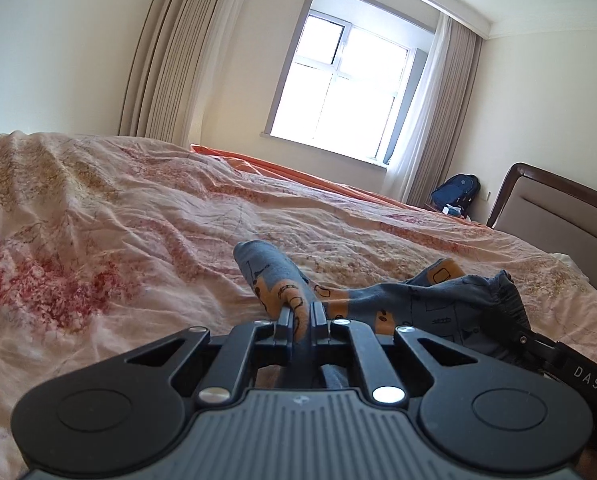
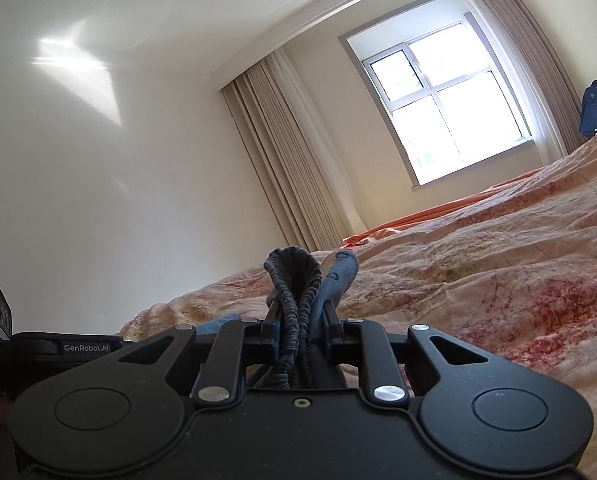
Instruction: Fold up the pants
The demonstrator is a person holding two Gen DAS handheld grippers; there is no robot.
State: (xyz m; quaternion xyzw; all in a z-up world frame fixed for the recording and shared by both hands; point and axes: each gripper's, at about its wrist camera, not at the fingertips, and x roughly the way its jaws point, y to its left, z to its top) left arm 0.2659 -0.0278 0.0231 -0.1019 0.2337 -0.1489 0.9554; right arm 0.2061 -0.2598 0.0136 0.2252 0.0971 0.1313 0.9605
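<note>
Pants (image 1: 410, 300) bunched low on the bed (image 1: 118, 220), at 5 o'clock in the left view. Left gripper (image 1: 300, 314) fingers nearly closed, pinching a printed leg; right gripper (image 2: 300, 312) fingers nearly closed, clamping the elastic waistband (image 2: 294, 280). Soft, light, floppy cloth; best held at waistband and hems. No containers visible.

The left gripper (image 1: 300, 318) sits low over the bed (image 1: 118, 220), its jaws drawn close together and clamped on a fold of the pants (image 1: 378, 300), pointing toward the window side. The right gripper (image 2: 300, 316) is just beside it, on the headboard side, also low over the bed, tilted, with its jaws pinched on the gathered waistband of the pants.
</note>
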